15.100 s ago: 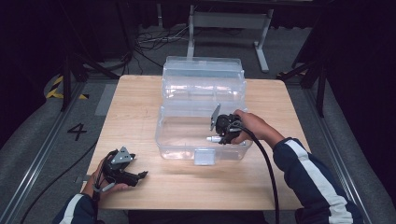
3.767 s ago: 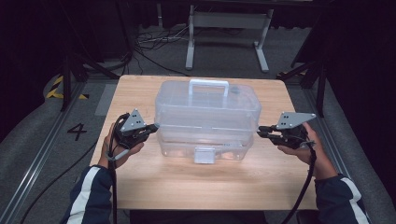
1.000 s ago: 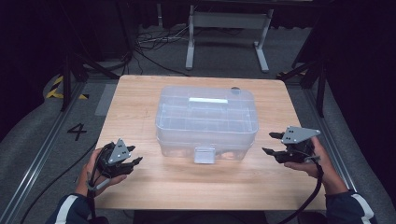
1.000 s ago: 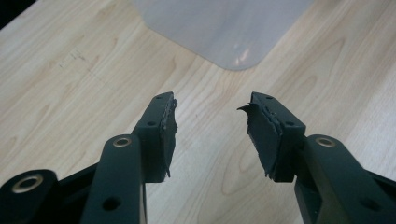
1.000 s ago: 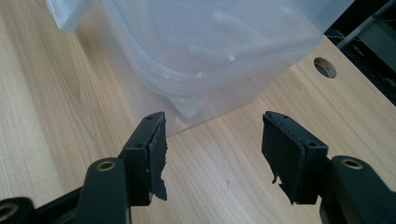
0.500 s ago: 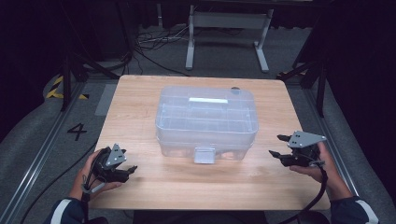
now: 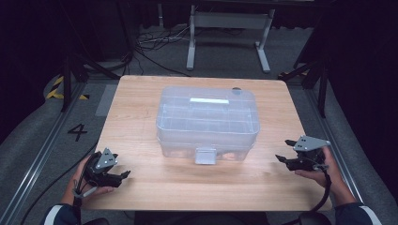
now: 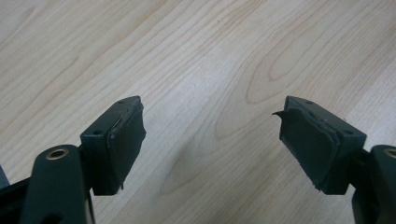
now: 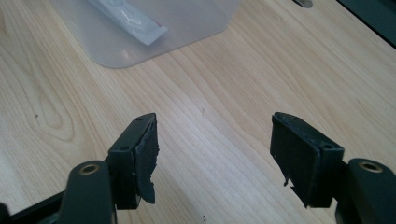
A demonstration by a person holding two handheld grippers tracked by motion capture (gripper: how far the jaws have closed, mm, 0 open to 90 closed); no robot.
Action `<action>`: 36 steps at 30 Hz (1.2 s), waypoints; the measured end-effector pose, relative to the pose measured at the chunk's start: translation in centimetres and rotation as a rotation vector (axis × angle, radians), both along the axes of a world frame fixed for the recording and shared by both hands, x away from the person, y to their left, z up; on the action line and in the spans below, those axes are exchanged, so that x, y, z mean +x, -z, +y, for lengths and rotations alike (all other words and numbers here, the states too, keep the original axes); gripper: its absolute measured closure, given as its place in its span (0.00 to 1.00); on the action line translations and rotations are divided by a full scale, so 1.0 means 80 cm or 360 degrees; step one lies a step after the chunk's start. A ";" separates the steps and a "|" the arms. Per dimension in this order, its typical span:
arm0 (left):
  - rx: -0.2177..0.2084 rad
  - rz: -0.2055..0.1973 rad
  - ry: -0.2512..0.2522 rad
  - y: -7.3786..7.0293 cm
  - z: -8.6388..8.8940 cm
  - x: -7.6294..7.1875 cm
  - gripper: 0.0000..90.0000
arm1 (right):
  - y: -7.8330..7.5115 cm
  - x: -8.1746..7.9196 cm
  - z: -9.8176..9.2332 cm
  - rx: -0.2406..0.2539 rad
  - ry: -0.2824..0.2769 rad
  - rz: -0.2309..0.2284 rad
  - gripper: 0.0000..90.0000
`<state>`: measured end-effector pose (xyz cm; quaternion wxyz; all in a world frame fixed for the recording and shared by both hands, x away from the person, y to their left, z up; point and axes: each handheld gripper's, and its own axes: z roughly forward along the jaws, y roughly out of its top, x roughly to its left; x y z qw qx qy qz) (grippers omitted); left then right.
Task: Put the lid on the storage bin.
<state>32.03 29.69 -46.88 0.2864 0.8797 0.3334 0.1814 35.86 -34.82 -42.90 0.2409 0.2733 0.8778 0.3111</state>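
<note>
A clear plastic storage box (image 7: pixel 207 123) with its lid down and a white handle flat on top stands in the middle of the wooden table (image 7: pixel 141 108). Its front latch (image 7: pixel 205 156) faces me. My left gripper (image 7: pixel 123 176) rests low near the table's front left corner, well apart from the box. Its jaws have just been opening and stand open (image 8: pixel 210 140) over bare wood. My right gripper (image 7: pixel 280 158) sits near the front right edge, also apart from the box. Its jaws have just been opening too, open (image 9: pixel 212 147) with nothing between them; the box corner (image 9: pixel 159 28) lies ahead.
The table's front and side edges are close to both hands. Behind the table stand a white metal frame (image 7: pixel 229 28) and cables on the grey floor. A floor mark "4" (image 7: pixel 77 132) lies to the left.
Both hands have drawn back from the box toward the table's front corners and sunk lower. Both pairs of jaws stand wider than a second ago.
</note>
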 end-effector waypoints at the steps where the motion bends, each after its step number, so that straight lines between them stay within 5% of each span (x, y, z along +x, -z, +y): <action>1: -0.0006 0.0006 -0.0009 0.001 0.002 0.000 0.25 | 0.003 -0.001 -0.002 0.0006 0.0008 0.0008 0.36; 19: -0.0101 0.0081 -0.0044 0.018 0.017 0.003 0.21 | 0.047 -0.016 -0.041 0.0137 0.0188 0.0109 0.34; 24: -0.0161 0.0094 -0.0062 0.022 0.022 0.005 0.20 | 0.065 -0.025 -0.061 0.0240 0.0274 0.0167 0.32; 30: -0.0174 0.0120 -0.0077 0.023 0.024 0.007 0.19 | 0.074 -0.032 -0.073 0.0299 0.0371 0.0188 0.29; 36: -0.0260 0.0098 -0.0127 0.029 0.026 0.007 0.17 | 0.077 -0.037 -0.081 0.0353 0.0423 0.0192 0.25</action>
